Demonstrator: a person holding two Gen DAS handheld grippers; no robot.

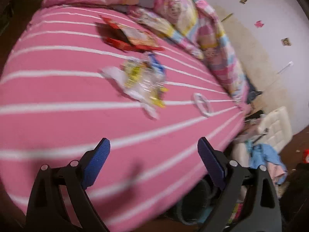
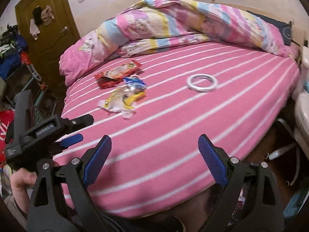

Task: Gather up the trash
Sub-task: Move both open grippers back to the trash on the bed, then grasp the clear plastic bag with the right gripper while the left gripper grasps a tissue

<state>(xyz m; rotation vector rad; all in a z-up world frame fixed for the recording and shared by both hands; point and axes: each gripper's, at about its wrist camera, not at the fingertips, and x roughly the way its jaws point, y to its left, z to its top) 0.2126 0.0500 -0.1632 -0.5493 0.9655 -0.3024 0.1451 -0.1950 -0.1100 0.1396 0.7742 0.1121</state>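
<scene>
Both grippers hang over the near edge of the pink striped bed [image 2: 173,127], the right gripper [image 2: 154,154] and left gripper [image 1: 153,154] spread wide and empty, presumably readied for the crumpled wrappers [image 2: 121,98] mid-mattress, beside a tape ring [image 2: 201,82].

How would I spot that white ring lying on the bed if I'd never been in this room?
Start with the pink bed sheet with white stripes, below the rumpled pastel quilt. The snack wrappers lie in a loose pile towards the door side; the white ring sits alone, apart from them on the other side. It is the only flat, round, plain white hoop; the wrappers are crumpled and colourful.
</scene>
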